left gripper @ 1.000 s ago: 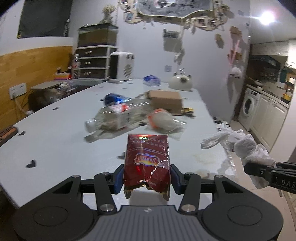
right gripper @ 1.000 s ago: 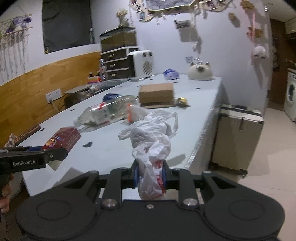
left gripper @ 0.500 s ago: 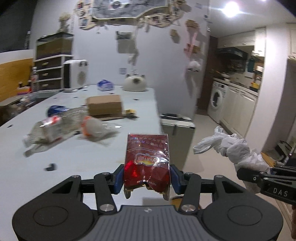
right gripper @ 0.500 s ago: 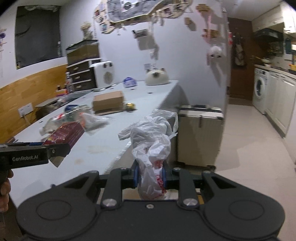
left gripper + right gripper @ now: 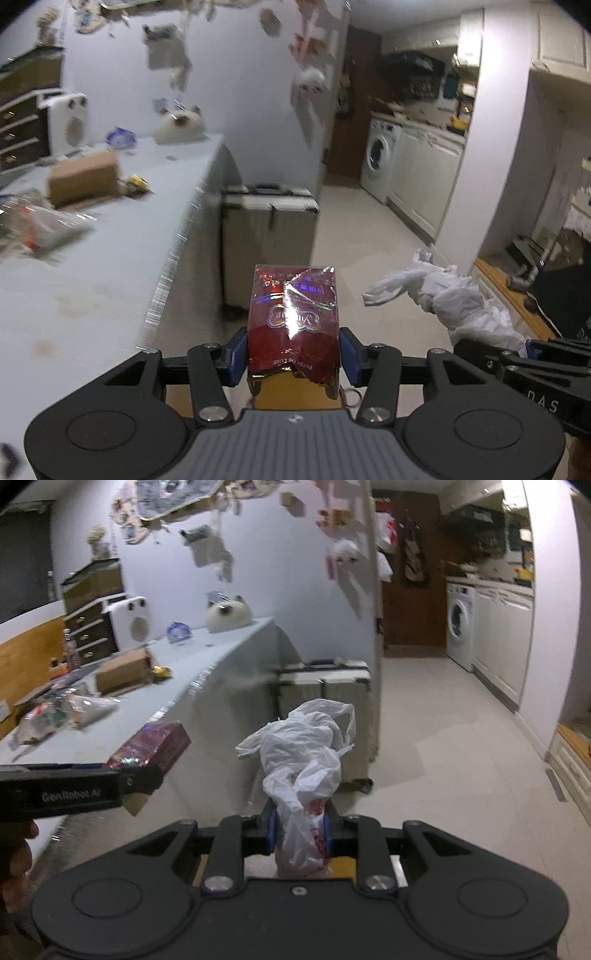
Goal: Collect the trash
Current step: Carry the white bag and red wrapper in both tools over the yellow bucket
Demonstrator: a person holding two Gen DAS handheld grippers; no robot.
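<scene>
Two pieces of trash are held in the air beside the table (image 5: 92, 295) edge: a crumpled red foil packet (image 5: 293, 317) is clamped in the left gripper (image 5: 293, 356), and a bunched white plastic bag (image 5: 301, 771) is pinched in the right gripper (image 5: 300, 830), above the tiled floor (image 5: 443, 775).

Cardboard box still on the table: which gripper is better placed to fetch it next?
Neither is free: the left gripper is shut on the red pack, the right gripper on the white bag. After dropping, probably left: it is nearer the table with the cardboard box.
</scene>
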